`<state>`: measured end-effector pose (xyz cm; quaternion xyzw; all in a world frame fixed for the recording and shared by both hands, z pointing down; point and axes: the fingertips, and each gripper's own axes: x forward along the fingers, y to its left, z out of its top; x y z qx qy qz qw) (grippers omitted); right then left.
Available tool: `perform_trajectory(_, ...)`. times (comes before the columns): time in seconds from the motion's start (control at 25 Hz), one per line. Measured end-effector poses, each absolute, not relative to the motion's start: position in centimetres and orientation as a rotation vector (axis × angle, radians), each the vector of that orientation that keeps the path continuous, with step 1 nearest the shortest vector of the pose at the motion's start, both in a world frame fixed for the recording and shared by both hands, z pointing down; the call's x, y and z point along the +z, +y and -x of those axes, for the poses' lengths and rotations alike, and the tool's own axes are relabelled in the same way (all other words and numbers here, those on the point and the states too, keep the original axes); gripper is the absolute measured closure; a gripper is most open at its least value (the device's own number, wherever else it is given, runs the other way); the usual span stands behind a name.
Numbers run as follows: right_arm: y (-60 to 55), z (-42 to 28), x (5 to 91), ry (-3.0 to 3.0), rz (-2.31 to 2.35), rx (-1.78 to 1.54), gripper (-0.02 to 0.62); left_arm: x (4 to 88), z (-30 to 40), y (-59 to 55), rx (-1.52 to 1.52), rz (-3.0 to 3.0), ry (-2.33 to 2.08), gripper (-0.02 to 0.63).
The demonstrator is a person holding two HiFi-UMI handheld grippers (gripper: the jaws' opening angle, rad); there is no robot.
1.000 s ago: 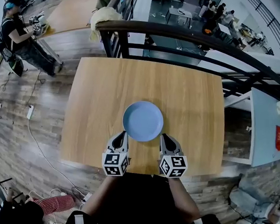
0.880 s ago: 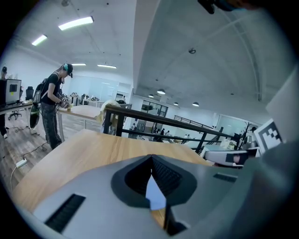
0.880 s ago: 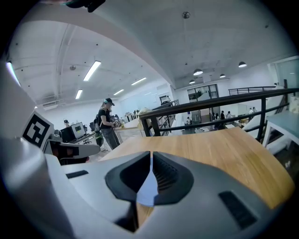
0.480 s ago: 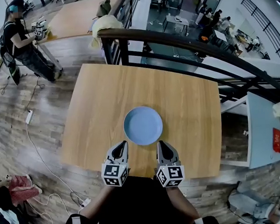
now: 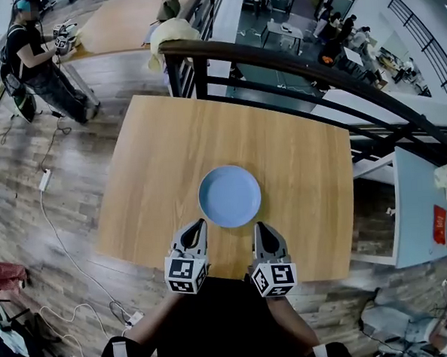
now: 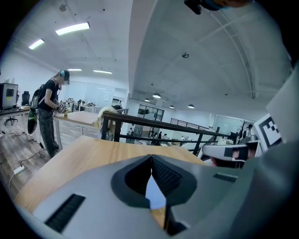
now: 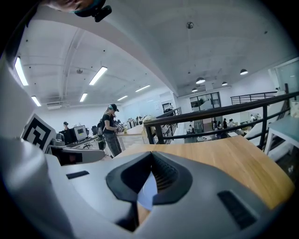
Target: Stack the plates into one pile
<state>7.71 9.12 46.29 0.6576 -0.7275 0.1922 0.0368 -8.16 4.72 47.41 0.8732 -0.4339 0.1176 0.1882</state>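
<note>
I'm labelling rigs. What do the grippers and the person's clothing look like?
The left gripper and right gripper are light grey, tapering to a point, with black ribbed pads. Each carries a white cube with black square markers. The person wears a black top.

Bright, even ceiling-strip lighting, soft shadows, sharp focus (strong fisheye bending at edges).
</note>
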Motion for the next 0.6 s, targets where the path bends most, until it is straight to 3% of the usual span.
perform_trajectory(0.6, 8.22, -7.77, 45.95, -2.248, -1.999, 0.569, 0.565, 47.12, 7.37, 3.68, 0.33, -2.474, -1.208, 0.583)
